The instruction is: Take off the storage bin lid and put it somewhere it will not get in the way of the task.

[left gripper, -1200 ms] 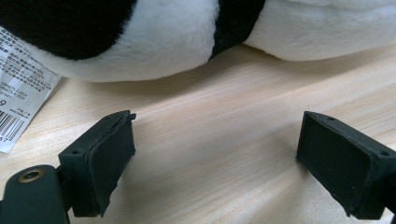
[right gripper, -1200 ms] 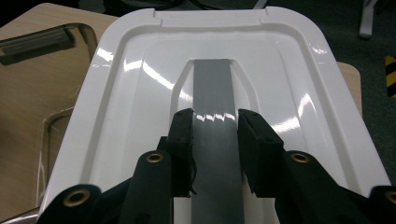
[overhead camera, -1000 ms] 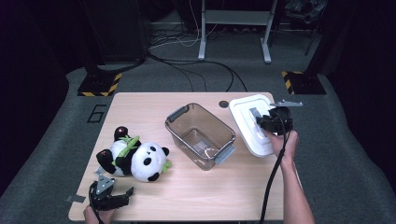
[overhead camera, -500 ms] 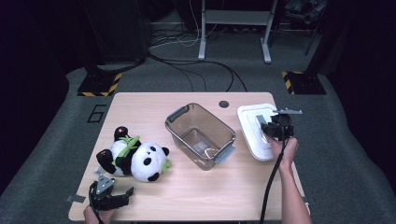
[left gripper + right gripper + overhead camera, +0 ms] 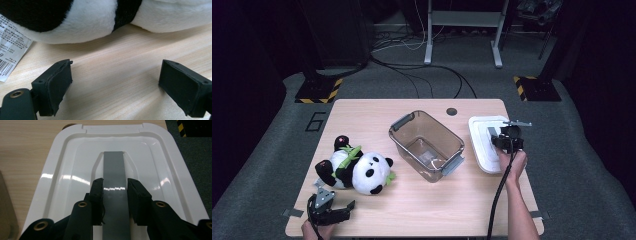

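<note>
At 3 o'clock on the wooden worktop (image 5: 427, 210) lies a white container lid (image 5: 484, 150), flat, with its outer edge close to the worktop's right edge. The right tool (image 5: 507, 139) sits over it, held by the person's right hand (image 5: 511, 162). In the right gripper view, the right tool (image 5: 115, 188) has its 2 black jaws closed against either side of the grey handle strip (image 5: 114, 170) that runs along the middle of the lid (image 5: 65, 170), gripping it.

Near the centre of the worktop stands a clear, smoky plastic storage bin (image 5: 427, 145), upright and open-topped, with grey latches at 2 of its ends. It is set at an angle, just beside the lid but apart from it.

Toward 8 o'clock a plush panda (image 5: 354, 167) lies on its side, black and white with green trim and a spot of pink. A printed tag (image 5: 11, 57) lies flat on the wood beside its body (image 5: 100, 17).

At 7 o'clock, near the front edge, the left tool (image 5: 328, 209) rests low with jaws spread wide. In the left gripper view, the left tool (image 5: 115, 87) holds nothing; bare wood shows between the jaws, and the panda is just ahead, not touching them.
</note>
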A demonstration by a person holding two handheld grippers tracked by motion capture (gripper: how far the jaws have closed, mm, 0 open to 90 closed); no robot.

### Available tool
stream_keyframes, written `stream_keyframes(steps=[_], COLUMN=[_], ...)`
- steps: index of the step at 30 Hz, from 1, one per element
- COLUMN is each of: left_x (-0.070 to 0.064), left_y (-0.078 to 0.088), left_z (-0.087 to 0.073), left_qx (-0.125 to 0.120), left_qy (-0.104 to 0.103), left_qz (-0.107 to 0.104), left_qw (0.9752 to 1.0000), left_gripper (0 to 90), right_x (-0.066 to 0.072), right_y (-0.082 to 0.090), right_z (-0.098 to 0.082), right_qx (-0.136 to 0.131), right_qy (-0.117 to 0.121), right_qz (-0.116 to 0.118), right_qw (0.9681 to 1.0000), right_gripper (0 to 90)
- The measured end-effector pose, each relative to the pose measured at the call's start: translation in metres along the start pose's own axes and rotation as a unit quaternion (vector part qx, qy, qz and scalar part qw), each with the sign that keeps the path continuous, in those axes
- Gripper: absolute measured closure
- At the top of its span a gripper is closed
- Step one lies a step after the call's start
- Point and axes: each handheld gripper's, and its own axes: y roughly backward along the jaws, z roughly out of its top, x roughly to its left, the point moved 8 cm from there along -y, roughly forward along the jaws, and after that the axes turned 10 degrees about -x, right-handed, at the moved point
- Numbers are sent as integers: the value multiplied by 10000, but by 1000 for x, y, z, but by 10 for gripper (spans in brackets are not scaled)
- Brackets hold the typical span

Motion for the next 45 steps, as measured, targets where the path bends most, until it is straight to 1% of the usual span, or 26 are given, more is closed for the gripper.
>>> stream_keyframes(steps=[2,3,7,12,15,17,19,24,29,30,31,35,37,39,41,43,45], left_x=[0,0,0,0,0,0,0,0,0,0,0,0,0,0,0,0,0], left_y=[0,0,0,0,0,0,0,0,0,0,0,0,0,0,0,0,0], left_z=[0,0,0,0,0,0,0,0,0,0,0,0,0,0,0,0,0], left_qx=[-2,-2,-2,4,1,0,-2,-3,-3,-1,-2,-3,-2,0,-1,-1,0], left_qy=[0,0,0,-6,-4,-2,0,2,2,1,2,2,2,-3,0,0,-2], left_qz=[0,0,-1,-1,-1,0,1,1,1,0,1,1,1,-1,0,0,0], left_qw=[10000,10000,10000,10000,10000,10000,10000,10000,10000,10000,10000,10000,10000,10000,10000,10000,10000], left_gripper=[108,108,108,108,108,109,109,109,108,108,108,108,108,108,108,108,108], right_x=[0,0,-1,-4,-5,-6,-6,-7,-8,-8,-8,-9,-9,-9,-9,-8,-7], right_y=[-2,-4,-10,-17,-22,-24,-26,-32,-37,-38,-39,-39,-38,-34,-31,-26,-22], right_z=[-2,-3,-9,-18,-23,-25,-27,-36,-44,-46,-47,-48,-46,-44,-42,-41,-39], right_qx=[-4,1,19,37,82,98,106,231,322,332,359,355,296,276,266,276,249], right_qy=[5,-39,-28,-107,-239,-182,-201,-247,-257,-213,-239,-236,-267,-219,-214,-190,-148], right_qz=[-49,-73,-207,-325,-332,-371,-411,-458,-480,-488,-484,-434,-395,-399,-339,-247,-122], right_qw=[10000,10000,9998,9994,9991,9991,9989,9984,9980,9980,9979,9981,9984,9986,9988,9991,9995], right_gripper=[668,668,668,668,668,668,668,668,667,667,667,652,560,466,354,266,198])
